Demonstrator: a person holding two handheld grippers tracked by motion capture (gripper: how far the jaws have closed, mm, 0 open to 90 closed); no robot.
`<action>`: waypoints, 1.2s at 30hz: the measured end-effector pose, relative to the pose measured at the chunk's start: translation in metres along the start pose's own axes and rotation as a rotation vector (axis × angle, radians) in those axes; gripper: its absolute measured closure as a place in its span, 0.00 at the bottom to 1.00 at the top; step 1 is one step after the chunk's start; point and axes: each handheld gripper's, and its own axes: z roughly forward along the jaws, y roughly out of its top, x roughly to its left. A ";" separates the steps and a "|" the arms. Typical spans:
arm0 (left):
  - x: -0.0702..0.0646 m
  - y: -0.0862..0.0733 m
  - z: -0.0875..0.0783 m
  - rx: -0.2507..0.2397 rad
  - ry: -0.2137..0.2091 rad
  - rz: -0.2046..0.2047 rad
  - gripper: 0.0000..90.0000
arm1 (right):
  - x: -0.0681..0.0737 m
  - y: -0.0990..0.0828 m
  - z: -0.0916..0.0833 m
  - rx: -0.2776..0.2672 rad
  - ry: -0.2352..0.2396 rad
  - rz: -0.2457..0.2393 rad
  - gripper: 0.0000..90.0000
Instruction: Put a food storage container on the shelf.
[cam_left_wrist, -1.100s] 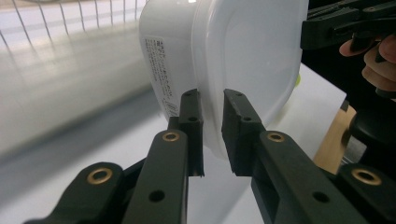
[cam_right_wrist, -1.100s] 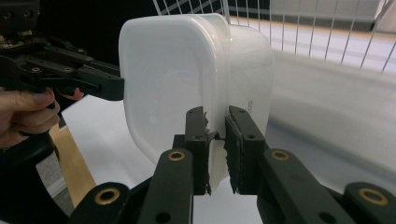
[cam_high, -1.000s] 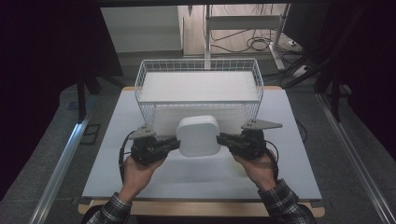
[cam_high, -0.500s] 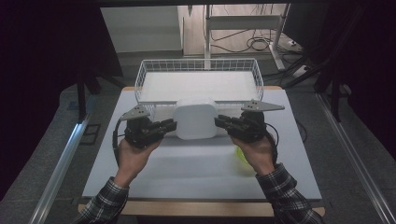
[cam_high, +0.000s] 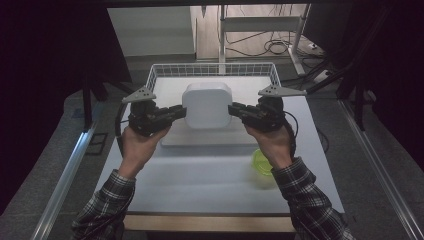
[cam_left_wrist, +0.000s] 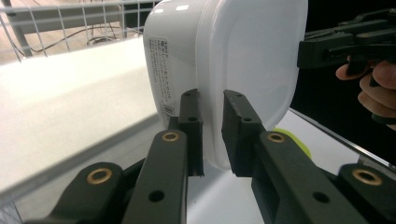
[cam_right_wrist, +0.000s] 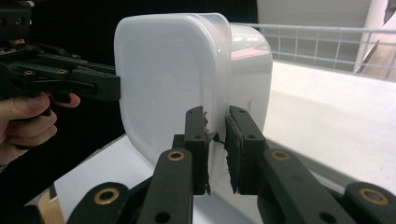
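Your left tongs (cam_high: 176, 113) are clamped on the left rim of the white lidded container (cam_high: 207, 105); in the left gripper view the two black jaws pinch the container's lid edge (cam_left_wrist: 212, 135) between them. The container hangs in the air between your two hands, lid facing you, above the near edge of the white wire basket (cam_high: 160, 73) that stands at the far side of the desk (cam_high: 200, 175). A printed label (cam_left_wrist: 163, 70) runs along the container's side wall. Your right tongs (cam_high: 239, 111) are clamped on the opposite rim, the jaws closed on the lid edge in the right gripper view (cam_right_wrist: 215, 140). A small yellow-green round object (cam_high: 261, 161) lies on the desk just beneath your right wrist.
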 end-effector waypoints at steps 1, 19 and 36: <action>0.003 0.005 0.002 -0.007 -0.001 -0.004 0.87 | -0.001 0.002 0.001 -0.003 -0.003 0.002 0.88; 0.032 0.026 0.035 -0.007 0.018 -0.048 0.86 | -0.030 0.026 0.025 0.021 -0.048 0.044 0.87; 0.038 0.035 0.051 -0.017 0.016 -0.042 0.69 | -0.045 0.033 0.043 0.051 -0.086 0.041 0.75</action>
